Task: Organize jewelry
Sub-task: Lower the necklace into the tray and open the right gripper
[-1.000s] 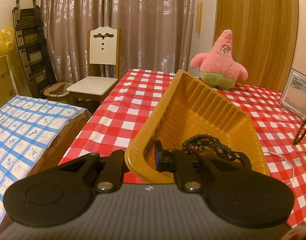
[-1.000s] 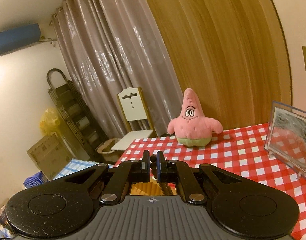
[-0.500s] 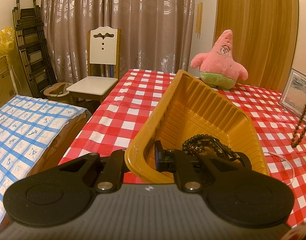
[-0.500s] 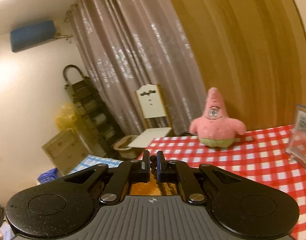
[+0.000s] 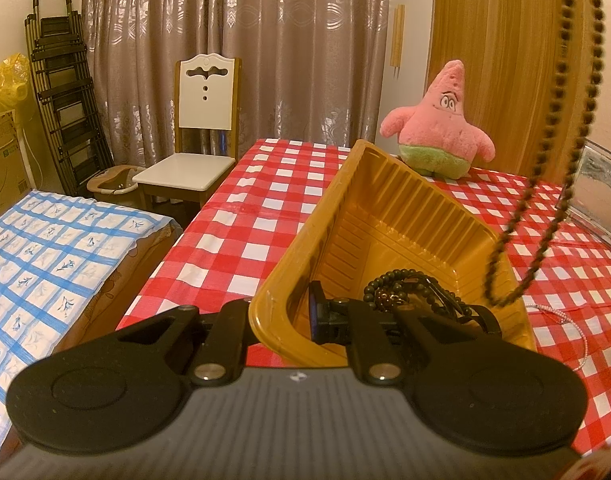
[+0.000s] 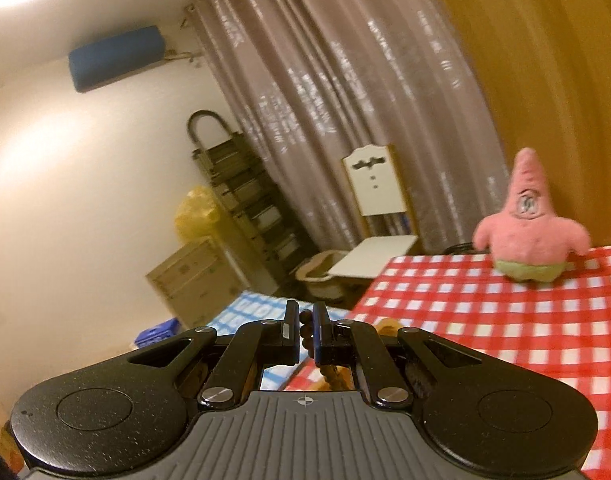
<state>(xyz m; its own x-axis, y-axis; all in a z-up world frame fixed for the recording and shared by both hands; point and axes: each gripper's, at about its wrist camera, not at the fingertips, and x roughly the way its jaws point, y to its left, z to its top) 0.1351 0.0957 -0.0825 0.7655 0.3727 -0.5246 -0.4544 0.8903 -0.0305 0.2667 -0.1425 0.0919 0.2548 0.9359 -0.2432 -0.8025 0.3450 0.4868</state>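
my left gripper (image 5: 283,316) pinches the near wall of the tilted yellow tray (image 5: 389,216), dark bead bracelets (image 5: 413,292) piled inside. my right gripper (image 6: 305,330) is clamped on a brown bead strand (image 5: 545,168) dangling over the tray's right rim.

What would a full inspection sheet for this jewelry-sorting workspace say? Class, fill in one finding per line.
Surface: table under a red-and-white checked cloth.
Job's things: yellow tray, tilted, with dark bead bracelets inside; long bead necklace hanging over its right edge; thin white cord on the cloth.
Clutter: pink plush star; picture frame.
Grippers: left gripper clamps the tray's near rim; right gripper pinches the necklace.
Cables: nothing seen.
Surroundings: chair, curtains, folded ladder.
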